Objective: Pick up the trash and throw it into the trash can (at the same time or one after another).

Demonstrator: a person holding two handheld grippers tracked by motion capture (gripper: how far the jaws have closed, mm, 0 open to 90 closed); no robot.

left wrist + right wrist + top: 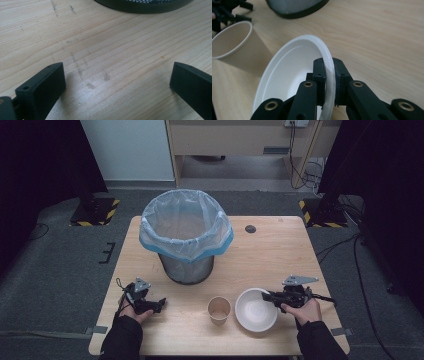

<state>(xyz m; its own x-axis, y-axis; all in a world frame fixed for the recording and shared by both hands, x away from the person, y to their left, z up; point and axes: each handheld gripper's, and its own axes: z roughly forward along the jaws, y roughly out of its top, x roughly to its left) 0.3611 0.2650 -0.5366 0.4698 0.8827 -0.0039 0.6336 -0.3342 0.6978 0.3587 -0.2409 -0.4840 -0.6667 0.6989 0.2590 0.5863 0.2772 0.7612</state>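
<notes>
1. Bowl (294, 75), white and empty, sits near the table's (280, 245) front edge, right of centre. Right gripper (272, 296) has its jaws closed on the bowl's rim, one jaw inside the wall, one outside. A rim pinch suits a thin wall and, I judge, sets up a lift.
2. Cup (219, 310), paper and upright, stands just beside the bowl on its left; apart, not touching. It looks empty.
3. Bin (186, 236), mesh with a clear liner folded over its rim, stands behind both, well within reach. Likely destination for the bowl and cup; that is a guess from the layout.
4. Left gripper (117, 77) rests low over bare wood left of the bin, jaws wide apart, holding nothing. Position suggests it waits its turn, possibly for the cup.
5. Surface: pale wood grain, faint scuff marks, a dark round grommet (250, 229) at the back.
6. Room: grey carpet, black curtains each side, cables at right.
</notes>
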